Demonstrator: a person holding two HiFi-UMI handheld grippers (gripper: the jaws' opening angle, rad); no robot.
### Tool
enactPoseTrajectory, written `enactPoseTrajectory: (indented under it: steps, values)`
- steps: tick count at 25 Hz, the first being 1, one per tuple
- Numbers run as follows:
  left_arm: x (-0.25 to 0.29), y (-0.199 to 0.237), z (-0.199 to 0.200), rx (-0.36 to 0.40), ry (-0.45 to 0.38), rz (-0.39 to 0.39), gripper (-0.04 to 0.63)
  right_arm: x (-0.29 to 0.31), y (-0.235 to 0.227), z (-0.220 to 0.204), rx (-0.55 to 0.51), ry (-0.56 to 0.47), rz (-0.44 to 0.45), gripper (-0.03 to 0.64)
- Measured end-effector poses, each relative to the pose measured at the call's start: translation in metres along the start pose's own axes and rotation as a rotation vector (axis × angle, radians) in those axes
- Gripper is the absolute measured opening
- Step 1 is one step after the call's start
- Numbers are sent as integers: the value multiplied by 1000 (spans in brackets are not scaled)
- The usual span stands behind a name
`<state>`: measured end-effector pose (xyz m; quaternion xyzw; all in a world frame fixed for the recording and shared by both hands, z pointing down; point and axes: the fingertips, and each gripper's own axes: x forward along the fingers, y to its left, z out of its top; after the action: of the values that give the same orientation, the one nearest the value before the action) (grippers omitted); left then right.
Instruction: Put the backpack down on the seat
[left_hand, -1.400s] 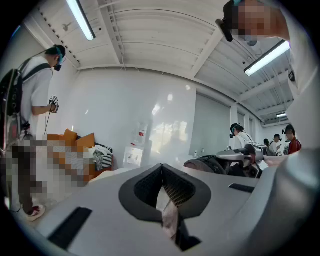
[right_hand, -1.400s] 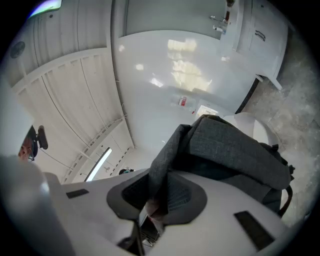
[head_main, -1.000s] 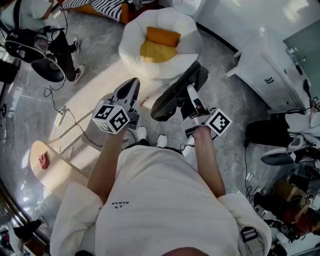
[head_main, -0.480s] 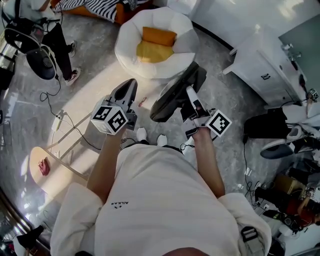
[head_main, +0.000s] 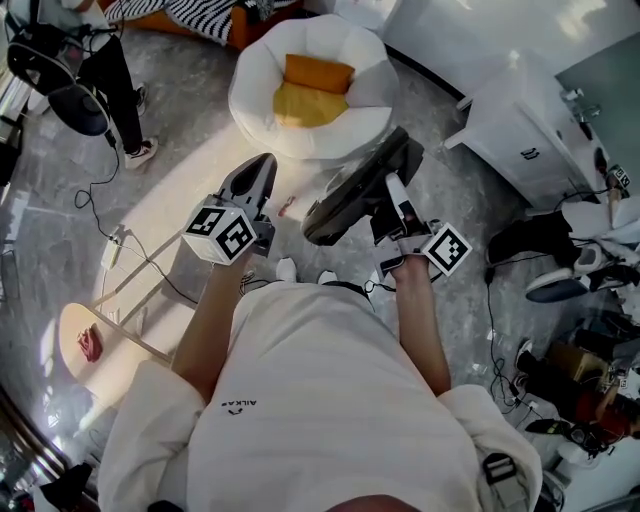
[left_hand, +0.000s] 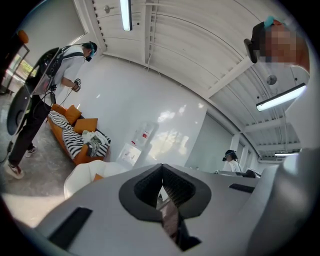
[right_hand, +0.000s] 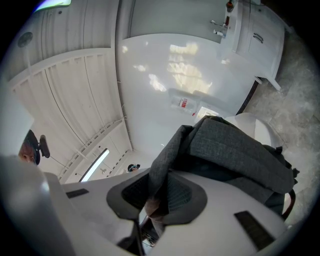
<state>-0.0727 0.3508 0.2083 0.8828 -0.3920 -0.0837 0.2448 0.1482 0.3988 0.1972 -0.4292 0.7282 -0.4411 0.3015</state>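
A dark grey backpack hangs in the air above the floor, just short of the round white seat with orange and yellow cushions. My right gripper is shut on a fold of the backpack, and the fabric sits pinched between the pads of that gripper. My left gripper hovers to the left of the bag, apart from it. Seen in its own view, the left gripper has its jaws shut with nothing held. The seat lies ahead and below.
A white cabinet stands at the right, with bags and clutter on the floor beyond it. A wooden stool and cables lie at the left. A person stands at the top left near an orange sofa.
The right gripper and backpack have edged slightly to the right in the head view. The person at the top left has shifted further toward the corner.
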Motion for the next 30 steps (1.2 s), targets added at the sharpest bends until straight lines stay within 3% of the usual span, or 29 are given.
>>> enactPoseTrajectory:
  steps: [13,30]
  values:
    - [-13,29,4,-21,5,-9,17,30,12,-3,-7,-20,-7,71]
    - [-28,32,5,-23,6,8,17,32,17,-7,6,-16,-12,71]
